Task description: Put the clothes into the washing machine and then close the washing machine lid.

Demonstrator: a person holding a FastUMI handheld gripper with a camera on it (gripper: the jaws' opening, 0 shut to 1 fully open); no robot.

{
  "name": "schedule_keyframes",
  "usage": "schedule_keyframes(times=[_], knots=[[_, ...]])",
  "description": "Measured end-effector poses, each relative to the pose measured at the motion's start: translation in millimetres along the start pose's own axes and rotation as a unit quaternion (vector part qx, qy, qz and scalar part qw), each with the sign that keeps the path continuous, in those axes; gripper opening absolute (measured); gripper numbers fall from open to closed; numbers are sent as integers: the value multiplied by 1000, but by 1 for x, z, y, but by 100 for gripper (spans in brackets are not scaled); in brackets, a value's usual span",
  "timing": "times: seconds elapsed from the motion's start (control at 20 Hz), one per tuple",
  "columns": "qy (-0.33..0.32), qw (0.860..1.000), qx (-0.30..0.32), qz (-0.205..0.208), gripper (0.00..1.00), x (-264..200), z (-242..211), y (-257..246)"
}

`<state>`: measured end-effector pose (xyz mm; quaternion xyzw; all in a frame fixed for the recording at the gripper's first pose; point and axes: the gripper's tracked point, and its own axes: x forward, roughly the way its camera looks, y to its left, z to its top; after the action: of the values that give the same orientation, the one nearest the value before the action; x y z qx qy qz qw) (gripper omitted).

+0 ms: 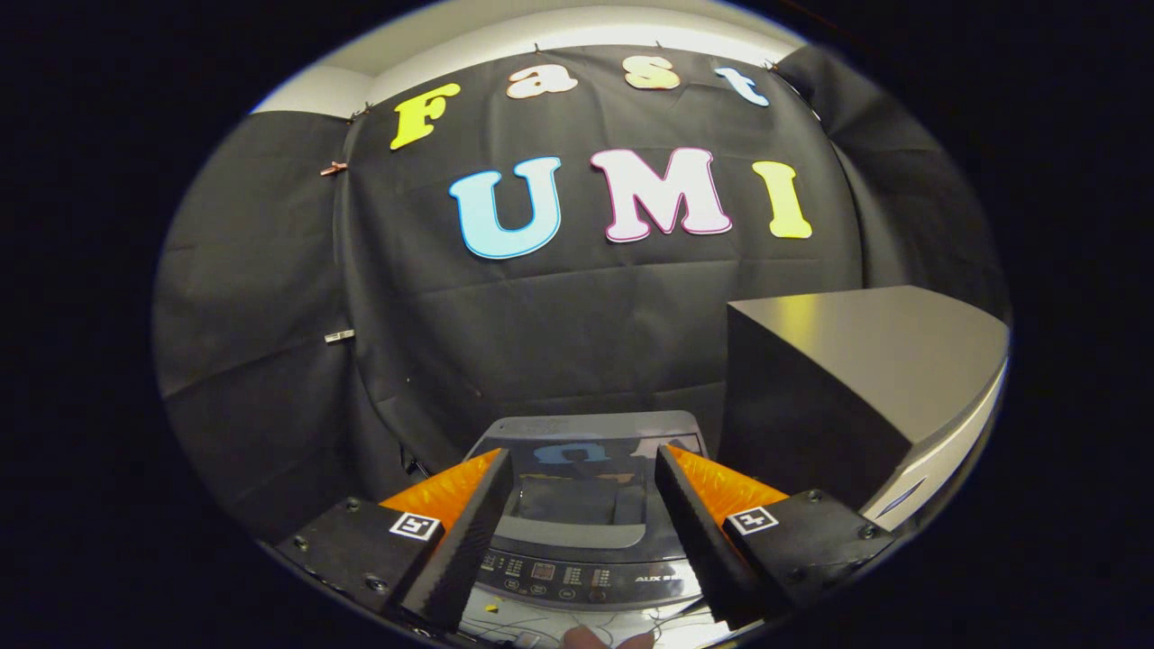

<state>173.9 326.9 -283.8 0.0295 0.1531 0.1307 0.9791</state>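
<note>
Jaws: the gripper (584,473) stands wide apart and holds nothing.
Washing machine: the washing machine (586,532) lies between and just beyond the fingers, its lid (590,442) seemingly down, control panel (577,574) nearest.
Clothes: I cannot tell where they are.
Risk: with the lid down, nothing can go in; a push on the panel may press buttons.
Around: a grey box (856,379) close on the right could block a swing.
</note>
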Motion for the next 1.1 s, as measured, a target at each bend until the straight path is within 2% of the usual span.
schedule_keyframes(times=[0.5,0.75,1.1], knots=[[-76,997,1,-8,99,-104,73,-15],[-104,994,-9,-27,99,-152,107,-29],[-139,989,-18,-44,99,-214,136,-41]])
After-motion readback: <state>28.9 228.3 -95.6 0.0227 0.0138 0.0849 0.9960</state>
